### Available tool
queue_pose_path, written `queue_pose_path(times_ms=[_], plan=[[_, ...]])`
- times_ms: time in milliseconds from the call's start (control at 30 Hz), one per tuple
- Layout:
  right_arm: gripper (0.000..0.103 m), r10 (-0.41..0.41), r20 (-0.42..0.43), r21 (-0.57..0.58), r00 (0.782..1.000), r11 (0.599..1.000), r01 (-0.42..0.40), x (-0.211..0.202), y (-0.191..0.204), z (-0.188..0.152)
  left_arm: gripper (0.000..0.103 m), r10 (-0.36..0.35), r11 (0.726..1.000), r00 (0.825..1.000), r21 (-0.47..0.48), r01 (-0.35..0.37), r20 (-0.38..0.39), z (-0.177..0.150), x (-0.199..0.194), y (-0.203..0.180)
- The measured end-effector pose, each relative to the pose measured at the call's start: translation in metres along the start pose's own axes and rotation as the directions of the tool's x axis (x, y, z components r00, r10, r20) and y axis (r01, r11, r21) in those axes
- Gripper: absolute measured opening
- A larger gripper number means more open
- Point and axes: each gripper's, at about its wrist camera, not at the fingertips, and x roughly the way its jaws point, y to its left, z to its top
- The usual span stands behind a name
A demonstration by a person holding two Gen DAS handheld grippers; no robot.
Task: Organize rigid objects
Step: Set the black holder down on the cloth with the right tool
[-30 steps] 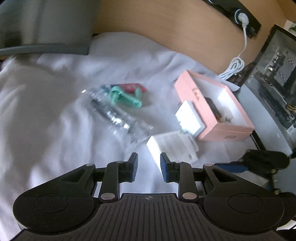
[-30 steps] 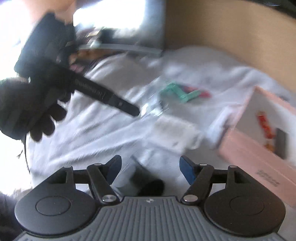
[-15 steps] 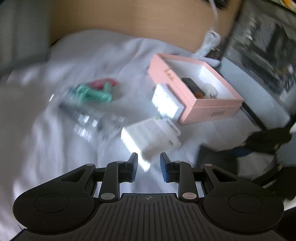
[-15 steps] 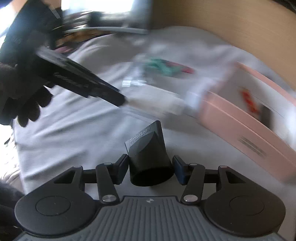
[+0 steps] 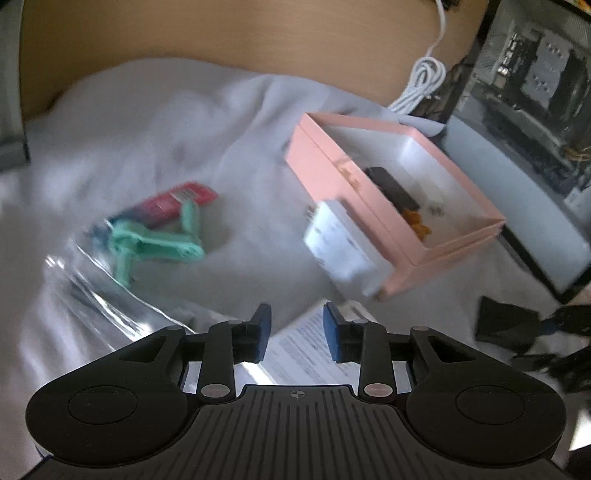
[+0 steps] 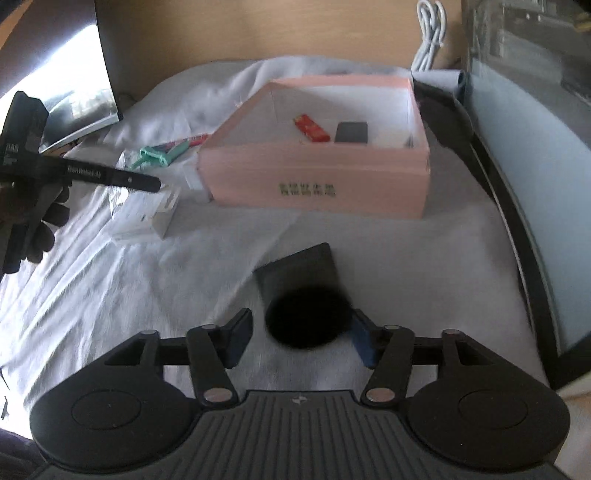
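A pink box point(image 6: 314, 173) stands open on the white cloth, with a red item point(image 6: 311, 127) and a dark block point(image 6: 351, 132) inside. It also shows in the left wrist view point(image 5: 424, 254). A black nozzle point(image 6: 304, 295) sits between the fingers of my right gripper point(image 6: 301, 341); the jaws are apart around it, the right pad close to it. My left gripper point(image 5: 297, 332) is open over a white carton point(image 5: 306, 350). A white packet point(image 5: 343, 254) leans on the pink box. A green clip point(image 5: 155, 240) and a red tube point(image 5: 173, 197) lie left.
A clear plastic bag point(image 5: 96, 295) lies left of the left gripper. A white cable point(image 6: 430, 33) and a dark-framed case point(image 6: 517, 147) are at the right. A wooden wall point(image 6: 258, 29) is behind. The left gripper shows in the right wrist view point(image 6: 110, 177).
My right gripper has swung toward the pink box with the black nozzle between its fingers, and the jaws have widened since half a second ago. My left gripper moved forward over the white carton.
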Motion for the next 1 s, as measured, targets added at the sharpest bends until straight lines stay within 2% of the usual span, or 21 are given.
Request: queue_pose_path(times_ms=[100, 200, 300, 400, 500, 667, 800, 900, 1000], plan=[[0.064, -0.002, 0.013, -0.005, 1.0, 1.0, 0.002, -0.004, 0.005, -0.008, 0.036, -0.044, 0.999, 0.999, 0.028, 0.044, -0.014, -0.012, -0.007, -0.012], [0.071, 0.009, 0.019, 0.006, 1.0, 1.0, -0.009, -0.004, 0.006, -0.01, 0.037, -0.043, 0.998, 0.999, 0.051, 0.043, -0.011, -0.027, -0.016, -0.027], [0.079, 0.014, 0.022, 0.004, 1.0, 1.0, -0.014, -0.002, 0.009, -0.011, 0.038, 0.002, 0.997, 1.0, 0.074, -0.003, 0.015, -0.045, -0.026, -0.044], [0.086, 0.012, 0.026, -0.003, 1.0, 1.0, -0.012, 0.0, 0.014, -0.012, 0.042, 0.085, 0.987, 0.995, 0.13, -0.092, 0.053, -0.062, -0.034, -0.066], [0.091, 0.015, 0.024, -0.015, 1.0, 1.0, -0.015, 0.002, 0.017, -0.012, 0.051, 0.133, 0.974, 0.989, 0.178, -0.143, 0.07, -0.072, -0.033, -0.085], [0.095, 0.038, 0.025, -0.001, 0.999, 0.999, -0.038, 0.002, 0.014, -0.011, 0.076, 0.121, 0.975, 0.992, 0.184, -0.126, 0.039, -0.071, -0.024, -0.099], [0.097, 0.051, 0.037, 0.007, 0.998, 0.999, -0.051, 0.002, 0.013, -0.013, 0.077, 0.107, 0.977, 0.993, 0.188, -0.097, -0.044, -0.075, -0.008, -0.109], [0.098, 0.048, 0.043, 0.002, 0.998, 0.999, -0.048, 0.001, 0.015, -0.015, 0.076, 0.15, 0.976, 0.988, 0.164, -0.143, -0.033, -0.075, 0.0, -0.115], [0.102, 0.054, 0.04, 0.013, 0.998, 0.998, -0.054, 0.002, 0.016, -0.015, 0.076, 0.162, 0.978, 0.987, 0.14, -0.157, -0.024, -0.067, 0.01, -0.118]])
